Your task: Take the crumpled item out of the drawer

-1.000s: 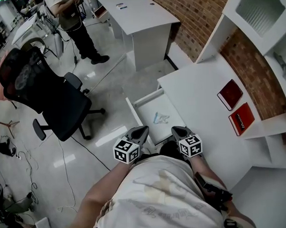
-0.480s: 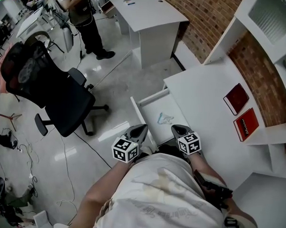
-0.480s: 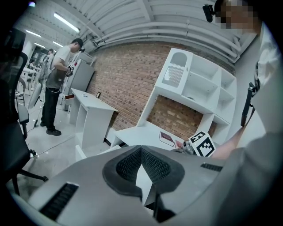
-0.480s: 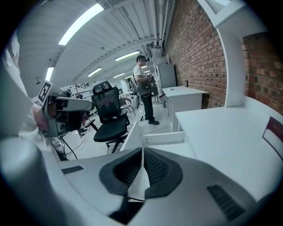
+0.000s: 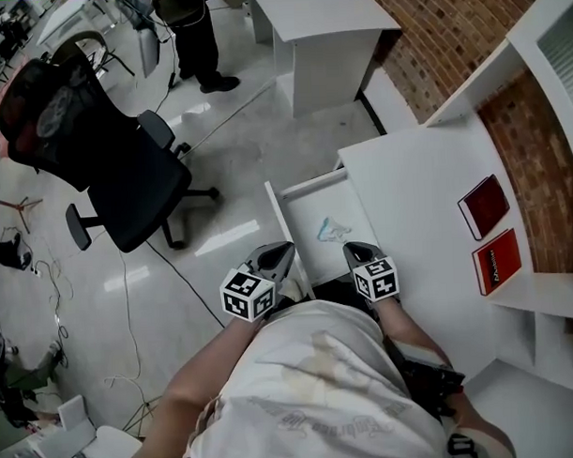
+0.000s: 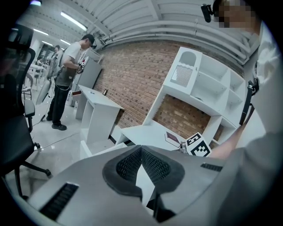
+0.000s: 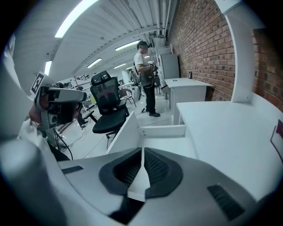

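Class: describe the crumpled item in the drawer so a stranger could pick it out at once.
Find the white desk by the brick wall; its drawer stands pulled open. Inside lies the crumpled item, pale bluish, the only thing on the drawer's white floor.

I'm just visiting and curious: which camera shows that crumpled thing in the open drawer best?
The head view: the crumpled item lies in plain sight in the open drawer. Both gripper views show part of the drawer but not the item.
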`<state>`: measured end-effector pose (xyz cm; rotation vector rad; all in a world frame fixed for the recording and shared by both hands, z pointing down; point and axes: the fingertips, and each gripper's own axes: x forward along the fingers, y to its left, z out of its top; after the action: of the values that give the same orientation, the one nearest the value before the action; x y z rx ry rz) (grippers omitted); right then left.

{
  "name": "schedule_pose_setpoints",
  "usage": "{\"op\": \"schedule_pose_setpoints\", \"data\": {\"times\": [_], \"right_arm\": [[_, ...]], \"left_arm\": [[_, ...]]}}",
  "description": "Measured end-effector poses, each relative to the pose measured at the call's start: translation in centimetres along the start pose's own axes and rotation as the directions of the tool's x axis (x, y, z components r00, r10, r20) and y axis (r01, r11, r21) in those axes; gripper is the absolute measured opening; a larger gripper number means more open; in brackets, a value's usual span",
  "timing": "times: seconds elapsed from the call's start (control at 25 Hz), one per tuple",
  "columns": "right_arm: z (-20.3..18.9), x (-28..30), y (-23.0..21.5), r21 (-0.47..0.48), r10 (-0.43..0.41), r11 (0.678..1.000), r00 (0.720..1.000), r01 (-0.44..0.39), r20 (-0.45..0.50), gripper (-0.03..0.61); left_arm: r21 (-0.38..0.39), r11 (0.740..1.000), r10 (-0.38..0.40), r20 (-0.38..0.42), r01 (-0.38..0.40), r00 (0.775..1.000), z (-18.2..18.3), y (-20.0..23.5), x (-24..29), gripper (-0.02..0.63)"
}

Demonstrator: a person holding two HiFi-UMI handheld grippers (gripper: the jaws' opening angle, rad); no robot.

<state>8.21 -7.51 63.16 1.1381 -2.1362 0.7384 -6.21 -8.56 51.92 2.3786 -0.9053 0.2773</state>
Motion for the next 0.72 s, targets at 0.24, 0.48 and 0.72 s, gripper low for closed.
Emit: {"op": "schedule_pose_setpoints", "data": {"times": [0.24,0.48,0.72], "right_arm": [[-0.6,2.2,-0.8,-0.058,0.014,0.998,0.997,-0.019,-0.08,0.034],[-1.3,4.6,-1.2,-0.085,0.034,0.995,0.988,-0.047,-0.148,0.127],[-2.6,7.3,-1.6,-0.066,0.05,0.996,0.972,-0.067,-0.228,0.183]], "left_arm": [[-0.027,0.999,0.023,-0.018,-0.023,1.0,-0.5,0.5,1.0,0.02],[-0.057,0.997,0.052,-0.037,-0.054,0.998,-1.0,1.2,1.1,0.02],[-0.085,0.992,0.084,-0.048,-0.088,0.995,-1.4,2.2,1.2,0.02]]}}
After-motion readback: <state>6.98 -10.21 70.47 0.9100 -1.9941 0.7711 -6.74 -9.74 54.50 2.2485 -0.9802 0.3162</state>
